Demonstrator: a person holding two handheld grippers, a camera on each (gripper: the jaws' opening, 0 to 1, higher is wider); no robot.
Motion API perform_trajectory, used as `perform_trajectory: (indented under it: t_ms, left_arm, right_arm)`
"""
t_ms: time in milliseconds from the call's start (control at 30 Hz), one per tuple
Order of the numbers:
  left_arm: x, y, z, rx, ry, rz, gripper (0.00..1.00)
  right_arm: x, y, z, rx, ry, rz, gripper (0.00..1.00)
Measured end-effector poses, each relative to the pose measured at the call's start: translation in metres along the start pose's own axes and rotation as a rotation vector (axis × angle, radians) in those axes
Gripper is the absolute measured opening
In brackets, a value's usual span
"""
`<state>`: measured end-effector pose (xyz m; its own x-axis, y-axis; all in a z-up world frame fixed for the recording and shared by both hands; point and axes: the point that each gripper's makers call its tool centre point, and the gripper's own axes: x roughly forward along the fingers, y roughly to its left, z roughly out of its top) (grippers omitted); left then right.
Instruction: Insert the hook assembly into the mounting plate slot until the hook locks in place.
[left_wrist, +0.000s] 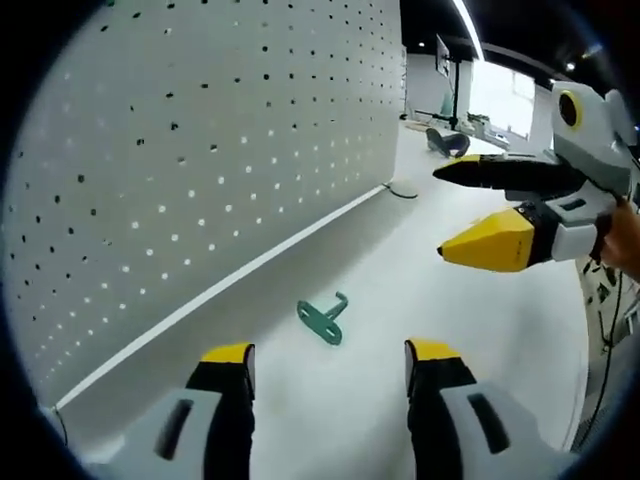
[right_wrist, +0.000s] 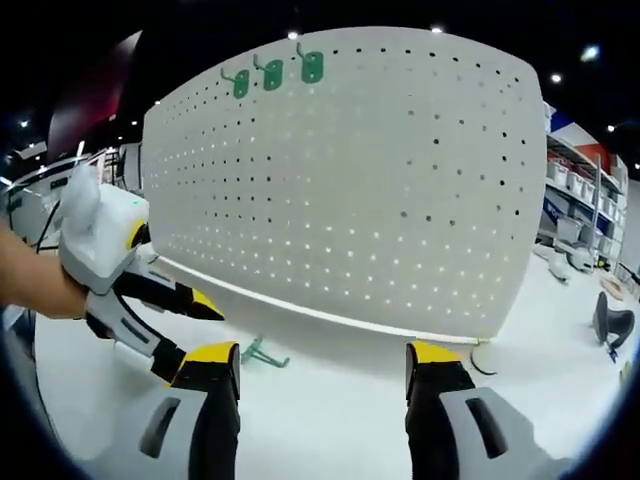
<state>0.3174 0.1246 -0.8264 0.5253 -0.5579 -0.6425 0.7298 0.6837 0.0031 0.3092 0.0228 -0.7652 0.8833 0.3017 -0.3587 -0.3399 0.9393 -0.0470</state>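
Green hook on table, stem partly hidden behind left tool

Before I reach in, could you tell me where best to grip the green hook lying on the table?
Probably the flat plate end of the green hook, from above. It lies flat on the table while the bent tip rises toward the pegboard.

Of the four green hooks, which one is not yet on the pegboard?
The green hook lying flat on the white table below the pegboard, ahead of both tongs; the other three hang along the board's top edge.
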Motion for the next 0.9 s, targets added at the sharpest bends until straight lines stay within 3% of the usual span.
perform_trajectory:
  t_ms: [233, 567, 900]
  left_arm:
    - [0.009, 0.004, 0.0, 0.009, 0.008, -0.004, 0.6]
    - [0.015, 0.009, -0.005, 0.025, 0.027, -0.003, 0.59]
    - [0.019, 0.007, -0.003, 0.034, 0.026, 0.007, 0.56]
  right_arm:
    - [0.006, 0.002, -0.009, 0.006, 0.02, 0.044, 0.67]
    - [0.008, 0.021, -0.022, 0.022, 0.043, 0.188, 0.67]
    - [0.007, 0.034, -0.018, 0.009, 0.028, 0.248, 0.67]
